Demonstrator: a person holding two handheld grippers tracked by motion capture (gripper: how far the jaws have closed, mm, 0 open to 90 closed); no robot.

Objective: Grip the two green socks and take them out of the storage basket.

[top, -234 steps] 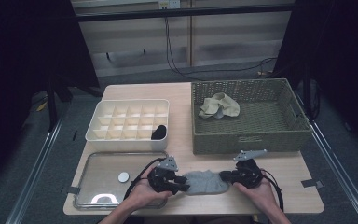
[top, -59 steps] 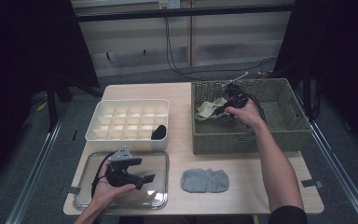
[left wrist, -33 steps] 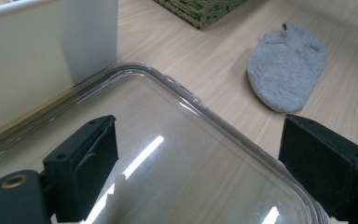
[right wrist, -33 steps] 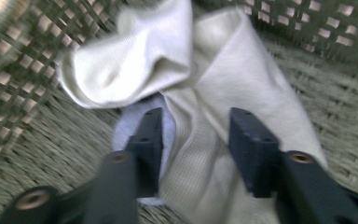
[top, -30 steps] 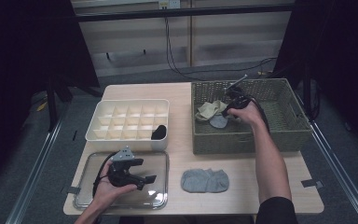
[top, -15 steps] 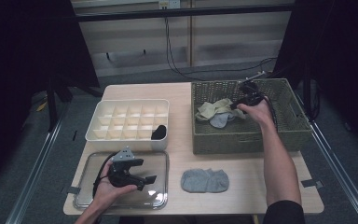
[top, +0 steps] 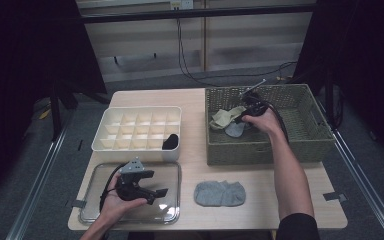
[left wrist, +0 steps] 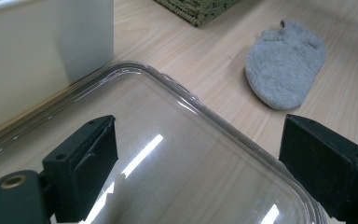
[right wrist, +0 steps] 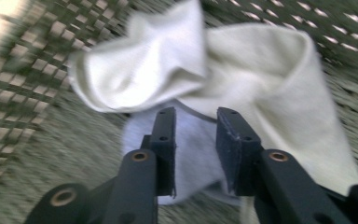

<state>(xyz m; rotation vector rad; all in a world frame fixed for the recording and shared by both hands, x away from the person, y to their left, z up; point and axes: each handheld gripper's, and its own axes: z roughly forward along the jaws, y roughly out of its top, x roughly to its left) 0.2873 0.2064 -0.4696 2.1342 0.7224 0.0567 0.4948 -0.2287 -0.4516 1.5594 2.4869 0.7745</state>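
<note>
My right gripper (top: pixel 242 114) reaches into the wicker basket (top: pixel 260 147). Its jaws stand a narrow gap apart over a grey sock (right wrist: pixel 193 154), with no cloth pinched between them. Cream socks (right wrist: pixel 270 70) lie bunched just beyond the tips and partly over that grey sock (top: pixel 235 130). A second grey sock (top: pixel 220 193) lies flat on the table near the front edge. My left gripper (top: pixel 157 184) rests open in the hand above a clear plastic lid (top: pixel 172 170), empty. In the left gripper view the flat grey sock (left wrist: pixel 284 65) lies past the lid's rim (left wrist: pixel 191 98).
A white compartment box (top: pixel 135 122) stands behind the lid, with a black sock (top: pixel 170 141) in its front right cell. Its wall (left wrist: pixel 42 42) is close on the left of the left gripper view. The basket takes up the back right of the wooden table (top: pixel 195 100).
My right gripper swung right inside the basket half a second ago and has come back left onto the socks. The left gripper has held still over the lid.
</note>
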